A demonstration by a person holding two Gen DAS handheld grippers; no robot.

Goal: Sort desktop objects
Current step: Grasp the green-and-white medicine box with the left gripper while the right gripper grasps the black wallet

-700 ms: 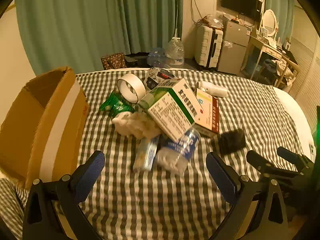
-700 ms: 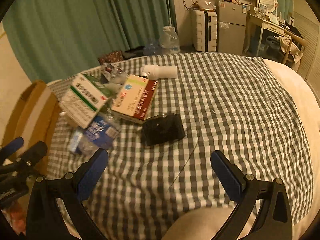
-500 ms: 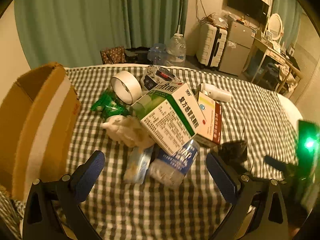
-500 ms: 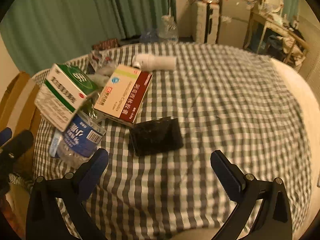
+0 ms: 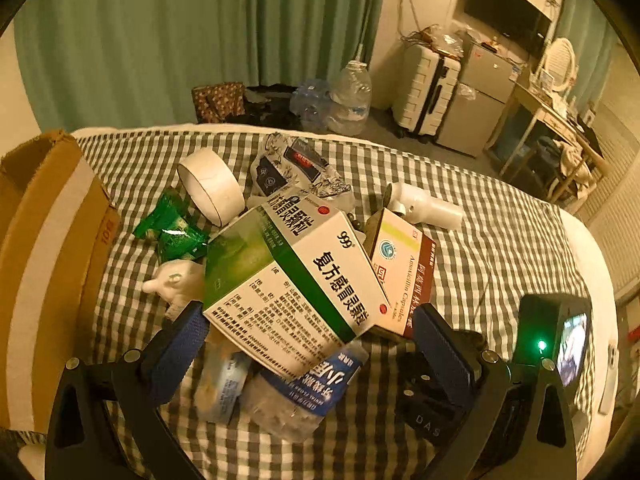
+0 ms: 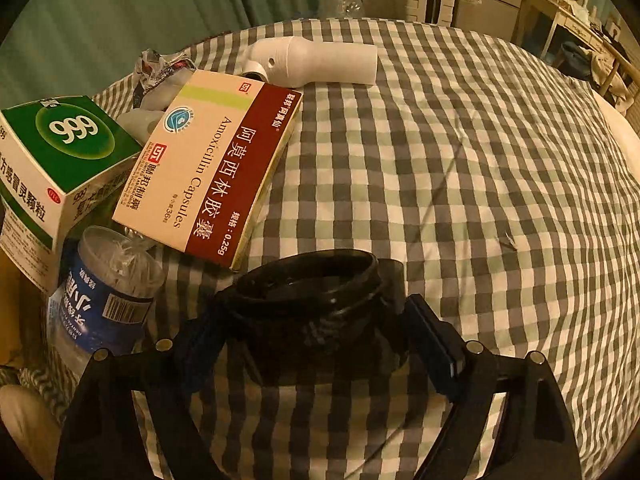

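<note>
Sorting's barely begun: pile's w/ green-white medicine box (image 5: pixel 296 280) untouched, brown cardboard box (image 5: pixel 44 248) far left. Your left tool (image 5: pixel 308 344) is spread wide; right tool (image 6: pixel 316 336) is open around black round lid (image 6: pixel 316 300), not pinching yet.

A green-and-white medicine box (image 5: pixel 296 280) lies tilted on top of the pile, propped over a clear bottle with a blue label (image 5: pixel 304 388) lying on its side nearer the camera. A cream-and-maroon capsule box (image 6: pixel 212 172) leans against its right side. Near that box a black round-rimmed object (image 6: pixel 316 308) rests on the checked bed cover. Farther off lie a white tape roll (image 5: pixel 210 186), green packets (image 5: pixel 172 228), a crumpled foil pack (image 5: pixel 296 168) and a white cylinder (image 6: pixel 316 60) on its side
</note>
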